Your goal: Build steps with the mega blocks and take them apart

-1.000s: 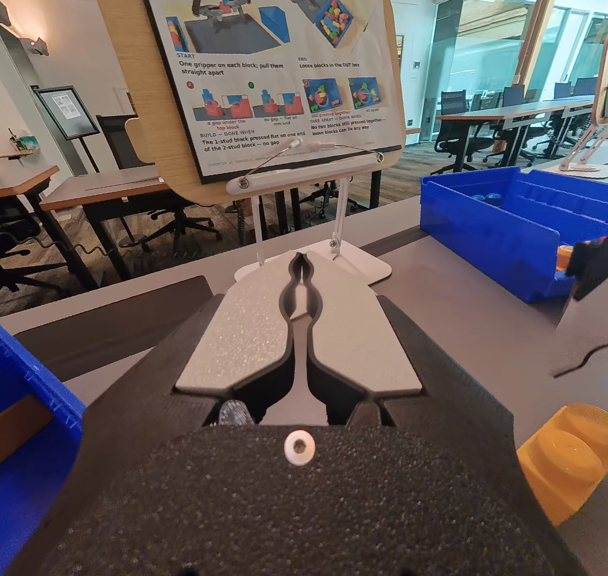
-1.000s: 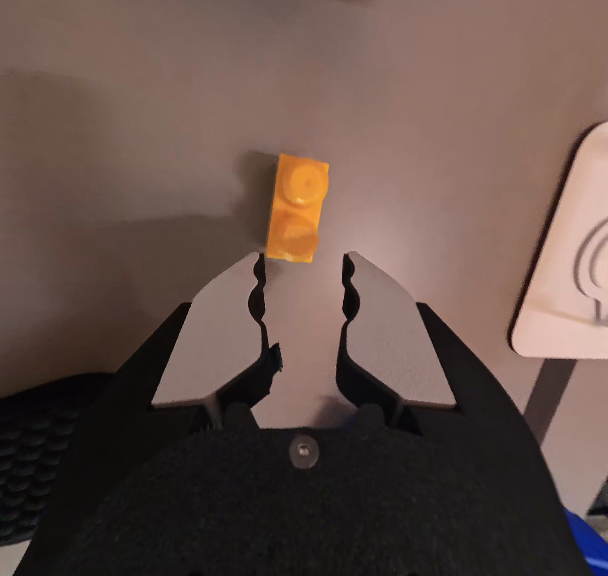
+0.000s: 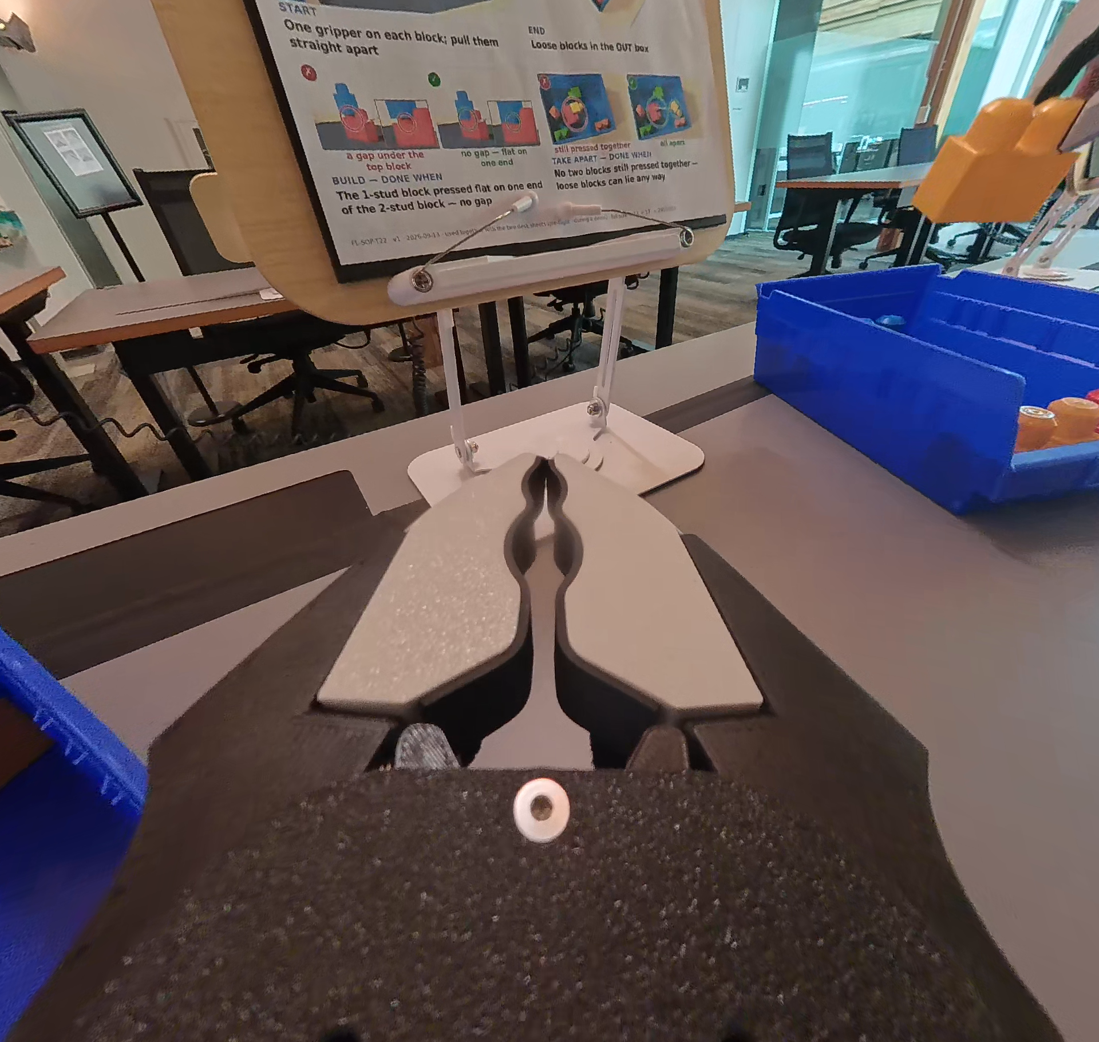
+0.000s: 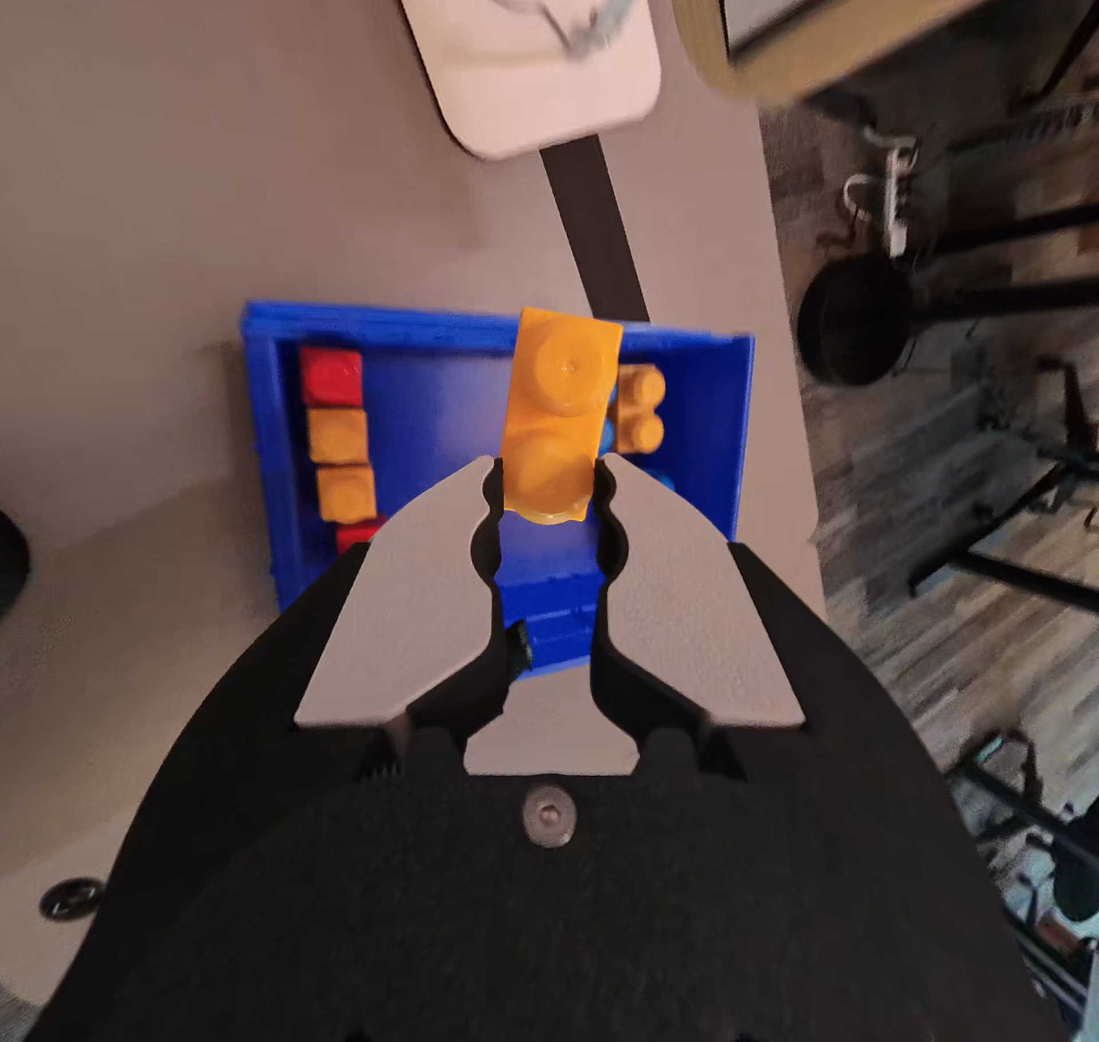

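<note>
My right gripper point(image 4: 546, 466) is shut on one end of an orange two-stud block point(image 4: 559, 401) and holds it in the air above a blue bin point(image 4: 731, 418). The bin holds red, orange and blue blocks, such as a red one point(image 4: 330, 374). In the left wrist view the same orange block point(image 3: 999, 163) hangs high at the upper right, over the blue bin point(image 3: 892, 395). My left gripper point(image 3: 546, 466) is shut and empty, low over the grey table point(image 3: 832, 597), pointing at the white base of a stand point(image 3: 648, 448).
A wooden board with an instruction sheet point(image 3: 476, 121) stands on the white stand at the table's back edge. A second blue bin point(image 3: 65, 775) sits at my near left. Dark strips point(image 3: 178, 549) cross the table. Desks and office chairs stand beyond the table. Across from one pair of fingers to the other is roughly 40 cm.
My right gripper has closed on the orange block, lifted it off the table and carried it over the blue bin. My left gripper has stayed shut and moved slightly closer to the stand.
</note>
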Demonstrator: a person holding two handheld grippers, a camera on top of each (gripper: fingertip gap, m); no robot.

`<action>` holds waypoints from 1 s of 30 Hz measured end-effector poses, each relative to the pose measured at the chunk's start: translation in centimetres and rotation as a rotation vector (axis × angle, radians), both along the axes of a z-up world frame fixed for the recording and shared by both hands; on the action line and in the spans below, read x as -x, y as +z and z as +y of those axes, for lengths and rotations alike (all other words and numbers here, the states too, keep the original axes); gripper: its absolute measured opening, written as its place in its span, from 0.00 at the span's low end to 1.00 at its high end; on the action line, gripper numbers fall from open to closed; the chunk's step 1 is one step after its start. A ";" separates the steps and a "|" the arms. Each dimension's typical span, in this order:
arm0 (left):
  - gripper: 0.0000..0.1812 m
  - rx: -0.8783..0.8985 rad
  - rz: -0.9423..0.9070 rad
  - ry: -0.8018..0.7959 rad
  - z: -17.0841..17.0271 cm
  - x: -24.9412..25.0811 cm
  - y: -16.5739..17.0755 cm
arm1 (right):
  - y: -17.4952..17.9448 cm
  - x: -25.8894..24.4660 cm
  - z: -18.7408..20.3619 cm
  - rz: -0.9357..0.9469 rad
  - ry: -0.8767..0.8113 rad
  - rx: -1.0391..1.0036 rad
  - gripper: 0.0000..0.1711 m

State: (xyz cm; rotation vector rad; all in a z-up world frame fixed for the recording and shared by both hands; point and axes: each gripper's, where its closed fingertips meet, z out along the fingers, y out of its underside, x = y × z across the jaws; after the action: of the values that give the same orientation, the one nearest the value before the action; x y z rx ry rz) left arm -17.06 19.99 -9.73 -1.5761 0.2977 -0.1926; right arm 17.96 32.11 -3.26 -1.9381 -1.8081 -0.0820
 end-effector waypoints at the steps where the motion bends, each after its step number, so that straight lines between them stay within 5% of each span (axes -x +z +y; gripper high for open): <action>1: 0.00 0.005 0.002 -0.001 0.1 0.0 -0.2 | -0.7 -1.3 0.7 -0.019 -0.022 0.010 0.17; 16: 0.00 0.048 0.020 -0.023 0.6 -0.4 -2.0 | -11.6 -8.7 6.9 -0.112 -0.065 0.141 0.17; 30: 0.00 0.080 0.020 -0.042 0.9 -0.7 -3.1 | -16.0 -9.3 8.5 -0.116 -0.041 0.242 0.17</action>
State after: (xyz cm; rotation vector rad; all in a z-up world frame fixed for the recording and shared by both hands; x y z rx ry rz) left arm -16.38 20.92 -12.80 -1.6530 0.3422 -0.2241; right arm 27.24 40.62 -19.24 -2.1776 -1.9291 0.0116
